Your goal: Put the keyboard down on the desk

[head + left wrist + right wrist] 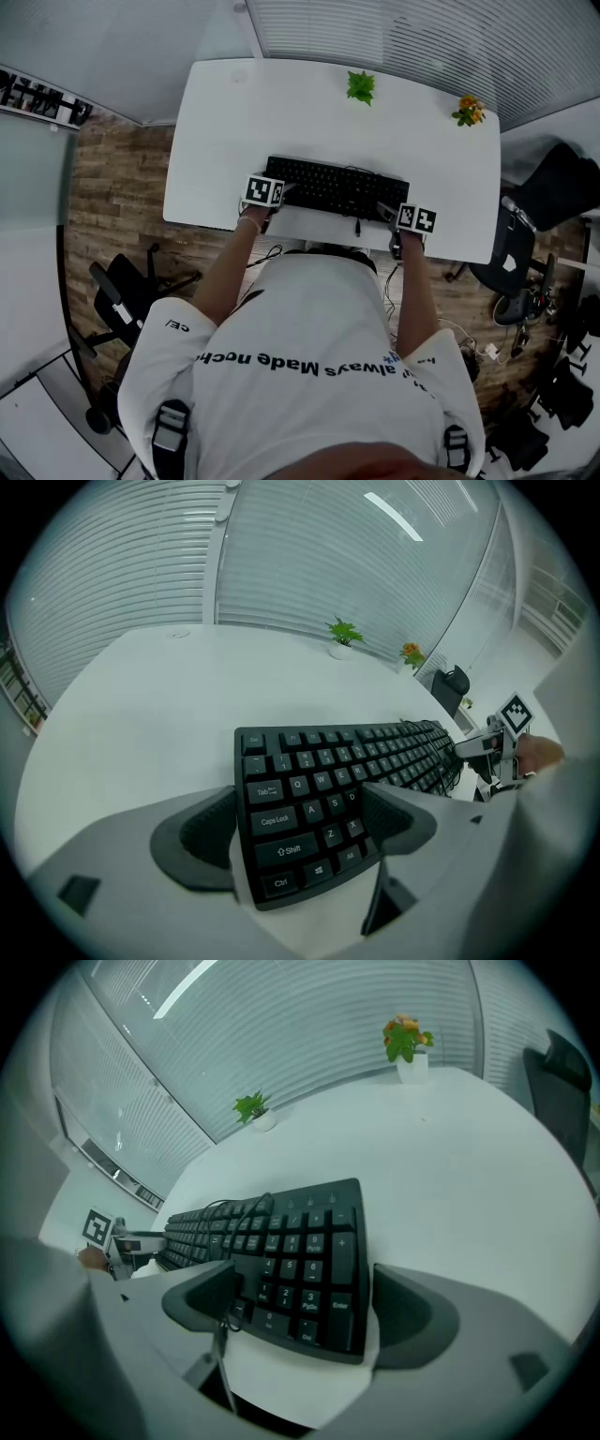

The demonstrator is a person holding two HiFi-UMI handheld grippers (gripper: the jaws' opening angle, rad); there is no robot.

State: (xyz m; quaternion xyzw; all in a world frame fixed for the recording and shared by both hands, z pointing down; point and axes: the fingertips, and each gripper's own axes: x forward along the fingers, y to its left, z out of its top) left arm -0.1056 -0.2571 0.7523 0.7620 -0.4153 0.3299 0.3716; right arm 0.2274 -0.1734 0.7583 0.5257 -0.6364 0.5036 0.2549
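The keyboard (337,187) lies flat on the white desk (281,112), close to the near edge and roughly parallel to it. The person has one tool at each short end. The left gripper (279,195) sits at the Ctrl and Shift end. In the left gripper view its jaws stand wide apart with that end between them: the left jaw is just beside the short edge, and the right jaw covers part of the front edge by the Alt key. A thin strip of white desk shows along the left jaw's lower part, so there is no clear clamp. The right gripper (392,214) is at the number-pad end. In its own view the jaws are also wide, the right one just off the edge past the Enter key – a sliver of white between them – and the left one overlapping the arrow keys. The cable (225,1218) loops over the keys and drops past that left jaw. A green plant (361,86) and an orange-flowered one (468,111) stand at the far edge, well apart from the keyboard.
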